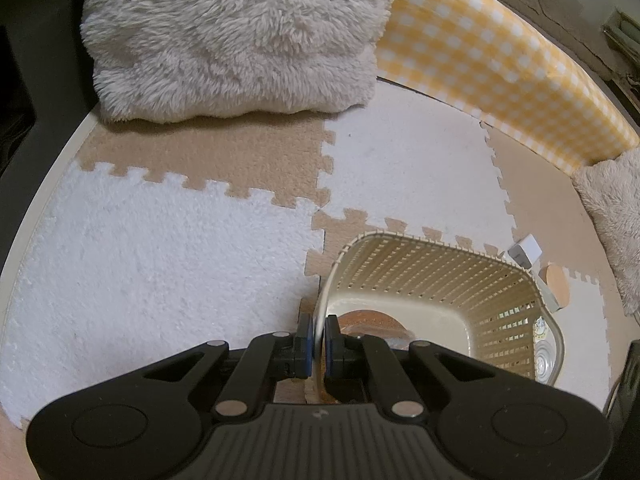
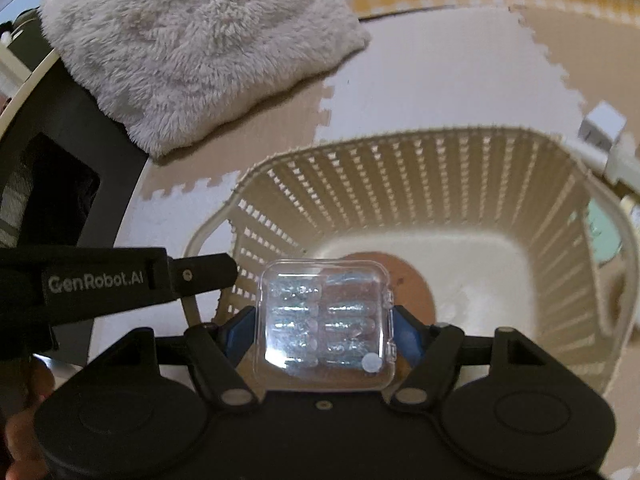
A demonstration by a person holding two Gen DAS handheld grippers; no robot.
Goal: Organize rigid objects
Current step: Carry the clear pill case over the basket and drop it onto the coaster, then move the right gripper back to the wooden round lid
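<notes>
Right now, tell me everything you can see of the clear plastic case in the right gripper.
The clear plastic case is a small, rounded-corner hinged box, closed, with silvery items in two columns inside and a white round sticker at one corner. The right gripper clamps its sides with blue pads, holding it flat above the open cream slatted basket. Nothing else touches it.

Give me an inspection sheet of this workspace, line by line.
Surface: beige-and-white puzzle mat.
Job's things: cream slatted basket with a brown round item on its floor; clear plastic case held above it.
Clutter: white adapter and wooden disc beyond the basket.
Grippers: left gripper clamps the basket rim; right gripper grips the case.
Cables: white cord, blurred.
Surroundings: fluffy cushion, yellow checked pad.
</notes>
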